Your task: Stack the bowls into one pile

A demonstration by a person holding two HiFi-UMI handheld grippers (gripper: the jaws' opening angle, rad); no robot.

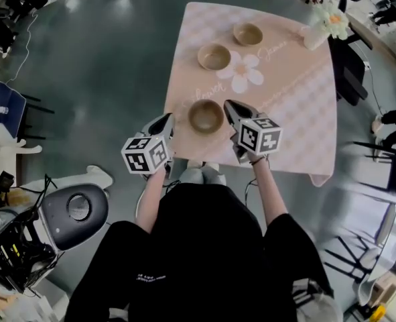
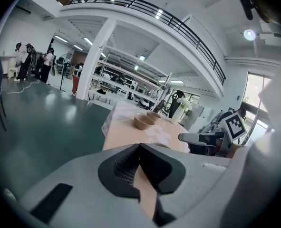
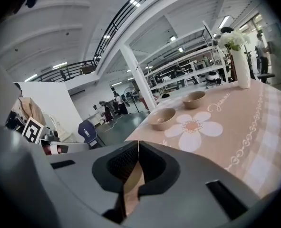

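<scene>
Three tan bowls stand apart on a pink checked tablecloth. The nearest bowl sits by the table's front edge, the middle bowl behind it, and the far bowl at the back. My left gripper hangs just left of the nearest bowl and my right gripper just right of it, neither touching it. Both have their jaws shut with nothing between them. In the left gripper view the left gripper points toward the middle bowl. The right gripper faces the middle bowl and the far bowl.
A white vase of flowers stands at the table's far right corner. A large white flower print lies between the bowls. Dark green floor surrounds the table. A blue chair is far left and a grey machine stands at my lower left.
</scene>
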